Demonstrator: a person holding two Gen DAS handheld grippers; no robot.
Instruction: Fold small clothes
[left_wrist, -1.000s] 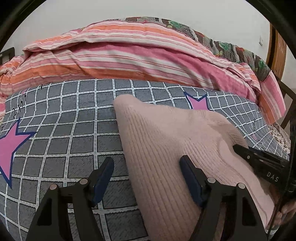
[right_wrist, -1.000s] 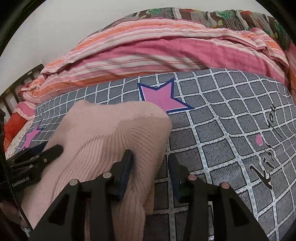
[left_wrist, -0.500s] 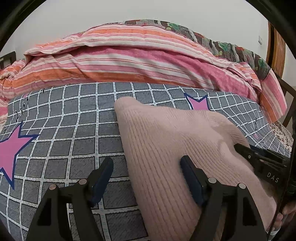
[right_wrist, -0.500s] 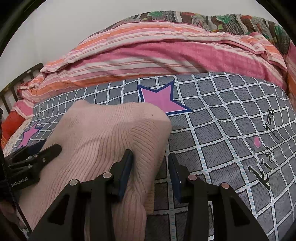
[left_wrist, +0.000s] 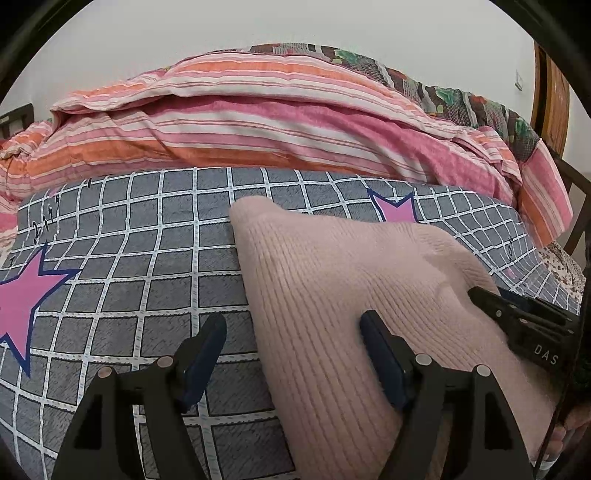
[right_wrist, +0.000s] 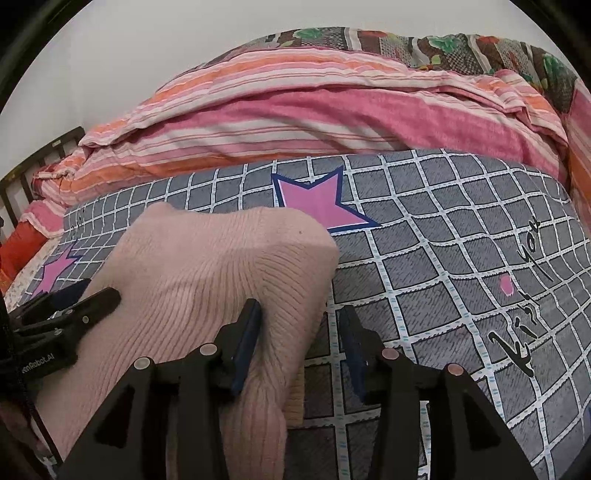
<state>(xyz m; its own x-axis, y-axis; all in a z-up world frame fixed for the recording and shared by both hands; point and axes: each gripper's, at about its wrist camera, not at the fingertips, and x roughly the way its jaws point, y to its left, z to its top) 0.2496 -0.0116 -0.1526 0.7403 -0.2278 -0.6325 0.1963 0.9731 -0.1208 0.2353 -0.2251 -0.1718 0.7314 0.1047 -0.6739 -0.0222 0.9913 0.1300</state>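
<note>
A pale pink ribbed knit garment (left_wrist: 332, 280) lies folded on the grey checked bed cover; it also shows in the right wrist view (right_wrist: 207, 266). My left gripper (left_wrist: 291, 343) is open and straddles the garment's left edge, one finger on the cover, the other on the knit. My right gripper (right_wrist: 299, 332) is open around the garment's right edge, its left finger resting on the knit. Each gripper shows in the other's view: the right one (left_wrist: 517, 321) at the garment's right side, the left one (right_wrist: 66, 310) at its left side.
The grey checked cover (left_wrist: 147, 258) with pink stars (right_wrist: 317, 203) spreads on both sides. A rolled pink and orange striped quilt (left_wrist: 277, 129) lies along the far side. A wooden bed frame (left_wrist: 550, 92) stands at the far right.
Both grippers have drawn slightly back toward the near edge. The right gripper's jaws have spread a little wider around the garment's edge. The garment has stayed in place.
</note>
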